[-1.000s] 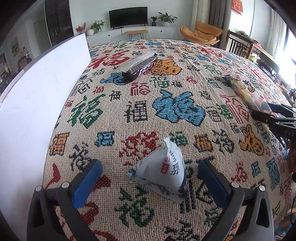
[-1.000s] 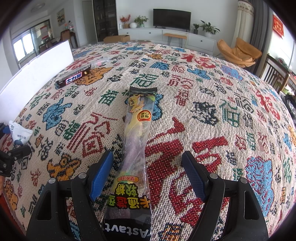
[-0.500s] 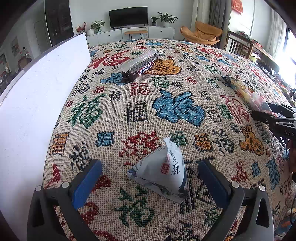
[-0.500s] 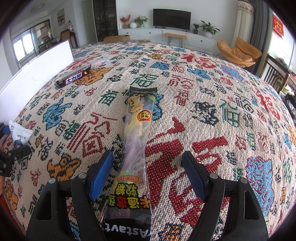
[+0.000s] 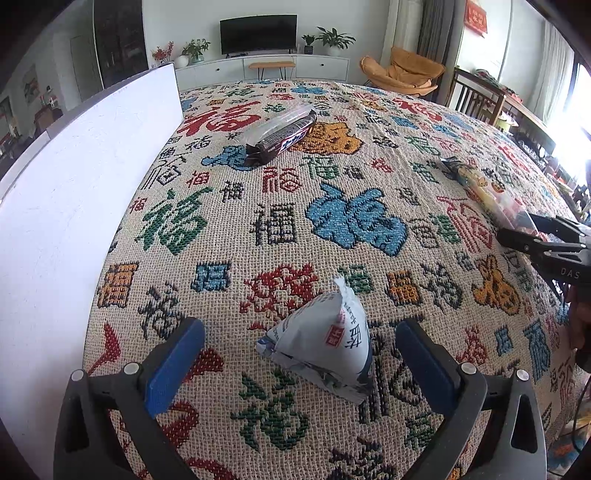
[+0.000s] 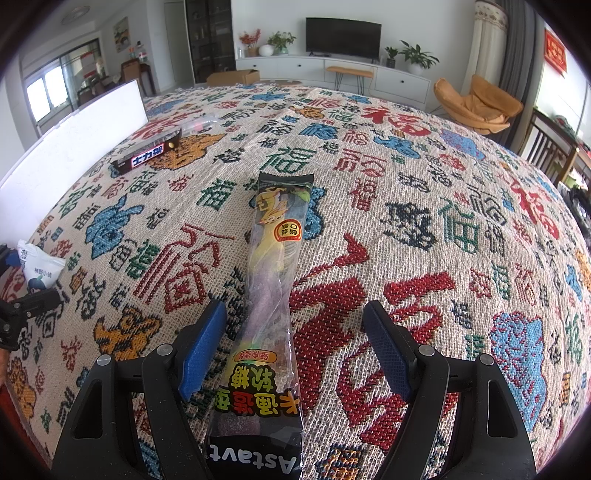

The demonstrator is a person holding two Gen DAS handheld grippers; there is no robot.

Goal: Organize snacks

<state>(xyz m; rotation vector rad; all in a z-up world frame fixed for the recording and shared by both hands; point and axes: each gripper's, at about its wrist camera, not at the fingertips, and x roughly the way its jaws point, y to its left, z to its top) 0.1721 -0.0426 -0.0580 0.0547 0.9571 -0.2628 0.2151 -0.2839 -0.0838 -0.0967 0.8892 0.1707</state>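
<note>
Right now my left gripper (image 5: 299,363) is spread wide just above the cloth, its blue pads (image 5: 173,365) standing apart on either side of a small white pyramid-shaped packet (image 5: 325,347). The packet sits on the tablecloth (image 5: 280,229) between the pads, nearer the right-hand one, and neither pad touches it. My right gripper (image 6: 293,345) is likewise wide open, straddling a long clear candy bag (image 6: 273,288) that lies flat and runs lengthwise away from me; its near end, with black printing, passes between my fingers (image 6: 388,354) and under the camera. The bag lies closer to the left pad than the right, and I cannot tell whether that pad brushes it.

Farther out, a dark chocolate bar (image 5: 282,136) rests on the cloth toward the far left, with a clear wrapper (image 5: 277,120) lying right beside it on the far side. A white board (image 5: 74,192) stands upright along the left edge of the table, near the bar. From the left camera my right gripper (image 5: 543,240) shows at the right edge with the candy bag (image 5: 487,192) stretching away from it. Beyond the table are a television (image 6: 343,35) on a low white cabinet (image 6: 332,72), potted plants (image 6: 413,59), and an orange lounge chair (image 6: 476,105).
</note>
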